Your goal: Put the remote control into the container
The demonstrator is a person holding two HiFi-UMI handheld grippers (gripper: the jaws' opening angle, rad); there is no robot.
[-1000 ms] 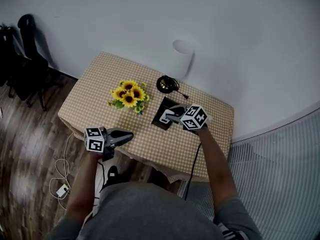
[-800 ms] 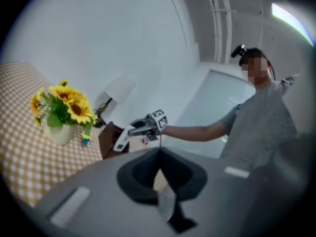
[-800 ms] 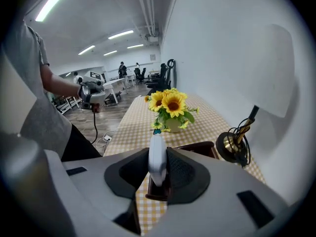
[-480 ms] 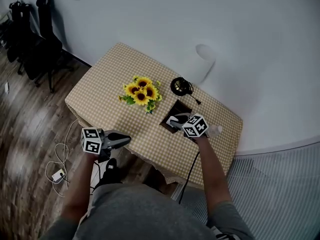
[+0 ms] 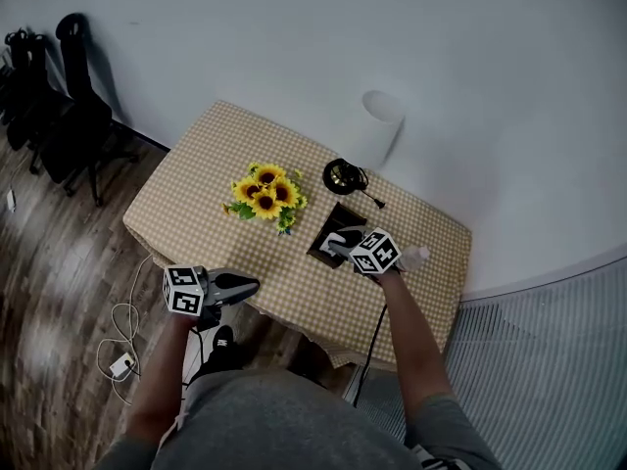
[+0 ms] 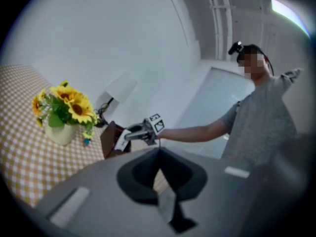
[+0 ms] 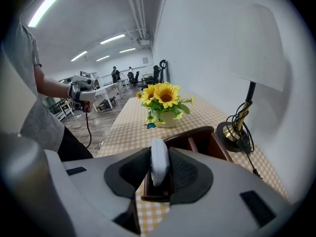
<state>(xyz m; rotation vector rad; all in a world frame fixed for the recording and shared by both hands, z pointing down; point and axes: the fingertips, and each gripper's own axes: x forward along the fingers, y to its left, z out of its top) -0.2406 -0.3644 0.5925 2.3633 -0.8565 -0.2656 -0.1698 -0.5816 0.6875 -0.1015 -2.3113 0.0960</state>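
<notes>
My right gripper is shut on a white remote control, which stands on edge between the pads. The remote points down into the near compartment of the dark brown wooden container; I cannot tell whether it touches. From above, the right gripper hangs over the container on the checked table. My left gripper is shut and empty, held level off the table's front edge. In the left gripper view, its jaws meet, and the right gripper with the remote shows beyond them.
A pot of sunflowers stands left of the container. A lamp with a white shade and a brass base with a cable stands behind it near the wall. Office chairs stand on the wooden floor at far left.
My right gripper has sunk a little toward the container with the remote still in it. The left gripper has stayed where it was. The head view has shifted.
</notes>
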